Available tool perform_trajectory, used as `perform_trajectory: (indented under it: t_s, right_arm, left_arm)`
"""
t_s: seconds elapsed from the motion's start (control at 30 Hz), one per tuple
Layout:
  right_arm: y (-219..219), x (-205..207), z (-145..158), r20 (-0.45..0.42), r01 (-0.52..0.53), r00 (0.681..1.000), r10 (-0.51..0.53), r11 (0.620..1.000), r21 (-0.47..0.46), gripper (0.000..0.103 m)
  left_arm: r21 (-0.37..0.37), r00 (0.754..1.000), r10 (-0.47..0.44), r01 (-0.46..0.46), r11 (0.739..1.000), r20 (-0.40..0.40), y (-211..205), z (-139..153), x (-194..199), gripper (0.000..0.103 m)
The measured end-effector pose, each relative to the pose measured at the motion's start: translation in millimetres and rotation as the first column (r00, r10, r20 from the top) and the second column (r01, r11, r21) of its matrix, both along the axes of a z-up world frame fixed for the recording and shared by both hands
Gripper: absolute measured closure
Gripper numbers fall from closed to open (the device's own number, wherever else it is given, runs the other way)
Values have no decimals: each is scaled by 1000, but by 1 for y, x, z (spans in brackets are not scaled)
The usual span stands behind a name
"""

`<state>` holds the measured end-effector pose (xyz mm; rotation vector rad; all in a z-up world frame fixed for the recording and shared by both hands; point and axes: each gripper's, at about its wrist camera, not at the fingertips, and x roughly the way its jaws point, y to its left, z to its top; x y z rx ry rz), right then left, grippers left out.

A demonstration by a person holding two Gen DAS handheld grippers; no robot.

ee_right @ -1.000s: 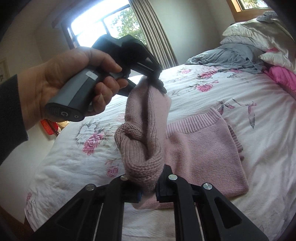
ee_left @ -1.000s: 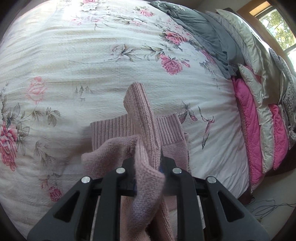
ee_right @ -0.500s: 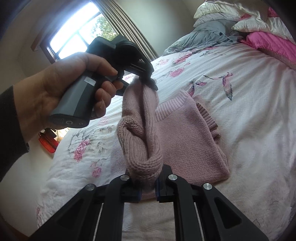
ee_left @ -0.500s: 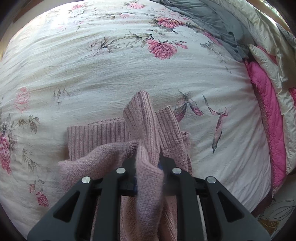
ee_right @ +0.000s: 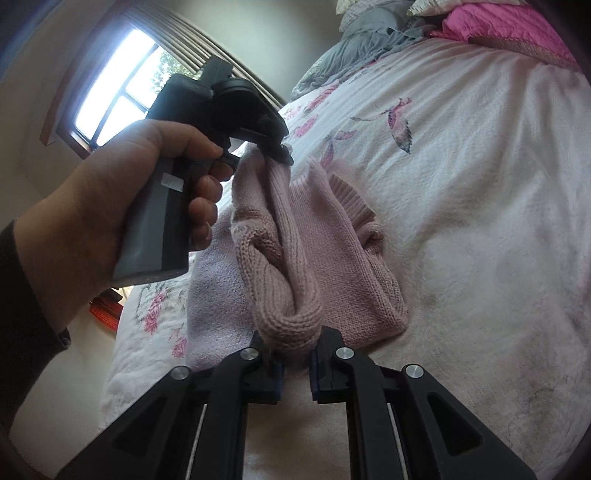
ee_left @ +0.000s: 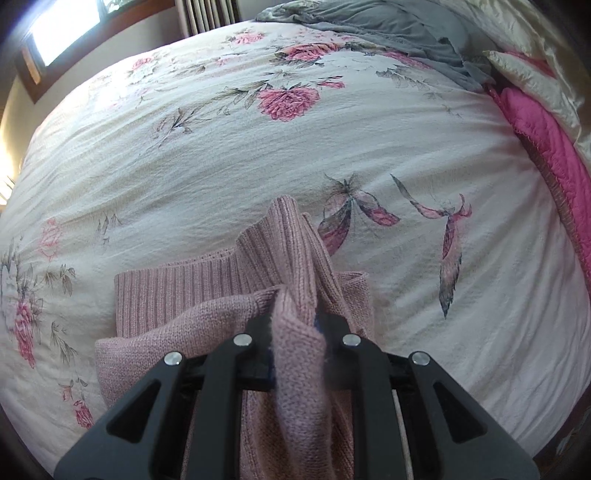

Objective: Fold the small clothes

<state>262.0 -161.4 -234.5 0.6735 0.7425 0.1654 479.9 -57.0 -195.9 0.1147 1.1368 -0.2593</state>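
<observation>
Gripping both ends of one bunched fold: left gripper (ee_left: 295, 328) and right gripper (ee_right: 295, 354) clamped on pink knit sweater (ee_right: 332, 258), remainder lying on floral bedspread (ee_left: 258, 166). Soft, floppy, light; hold edges.

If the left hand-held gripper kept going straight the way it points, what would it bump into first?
Probably the pink knit sweater that the left hand-held gripper itself grips, bunched just ahead; past that, the floral bedspread. Depth is hard to judge.

Daylight from a curtained window (ee_right: 114, 92) falls on a floral bedspread (ee_left: 258, 155) with piled pillows (ee_right: 498, 26).
</observation>
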Motion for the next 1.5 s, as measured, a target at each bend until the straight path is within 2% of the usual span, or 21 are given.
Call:
perform_trajectory:
  t_s: [0.2, 0.27, 0.33, 0.37, 0.43, 0.53, 0.67, 0.73, 0.9, 1.0, 1.1, 1.23, 1.33, 1.37, 1.4, 1.43, 1.5]
  right_arm:
    - [-15, -6, -22, -36, 9, 999, -7, 999, 44, 93]
    - [-21, -3, -29, -49, 2, 999, 2, 996, 90, 93]
    - [-27, 0, -37, -67, -9, 998, 18, 990, 142, 91]
    - [-31, 1, -40, -74, -15, 997, 28, 985, 169, 90]
    - [-38, 3, -45, -84, -32, 995, 51, 975, 219, 83]
    - [-47, 4, -47, -72, -71, 993, 95, 957, 280, 76]
    - [-55, 5, -40, -47, -125, 988, 146, 945, 303, 63]
    - [-60, 10, -37, -40, -156, 983, 178, 933, 324, 53]
    - [-77, 30, -13, -19, -211, 974, 227, 930, 301, 46]
    - [-87, 64, 3, -13, -247, 965, 262, 924, 293, 46]
    - [-90, 114, 7, -49, -263, 956, 289, 919, 295, 46]
    - [-83, 170, -4, -117, -275, 940, 321, 914, 298, 46]
    - [-73, 188, -12, -148, -289, 929, 340, 913, 287, 48]
    - [-68, 192, -16, -161, -299, 922, 352, 911, 283, 52]
    - [-64, 196, -19, -171, -311, 915, 365, 910, 275, 71]
    - [-60, 196, -18, -176, -318, 915, 364, 916, 244, 78]
    - [-55, 192, -2, -139, -322, 929, 343, 935, 151, 83]
  left_arm:
    - [31, 998, -17, 15, 999, 67, -22, -14, -15, 89]
    - [42, 997, -31, 28, 999, 70, -27, -21, -17, 85]
    - [-11, 995, -43, 45, 999, 91, -24, -19, -19, 64]
    - [-55, 993, -53, 59, 997, 108, -21, -16, -21, 60]
    - [-120, 986, -52, 72, 990, 161, -12, -3, -26, 39]
    - [-239, 977, -50, 100, 966, 207, 12, 25, -34, 36]
    - [-340, 971, -84, 158, 927, 224, 51, 51, -59, 28]
    - [-365, 971, -109, 183, 913, 215, 72, 52, -79, 26]
    - [-393, 964, -190, 250, 885, 184, 122, 36, -138, 26]
    - [-394, 958, -216, 275, 877, 187, 141, 22, -169, 26]
    - [-394, 950, -252, 307, 866, 187, 147, 10, -195, 26]
    - [-388, 930, -317, 366, 846, 188, 140, -4, -212, 26]
    - [-404, 927, -337, 375, 834, 164, 133, -16, -211, 26]
    - [-410, 930, -334, 368, 835, 154, 132, -21, -209, 26]
    - [-416, 932, -331, 361, 835, 145, 132, -24, -207, 26]
    - [-423, 934, -328, 356, 833, 140, 132, -27, -206, 26]
    - [-439, 935, -324, 353, 826, 142, 133, -30, -204, 26]
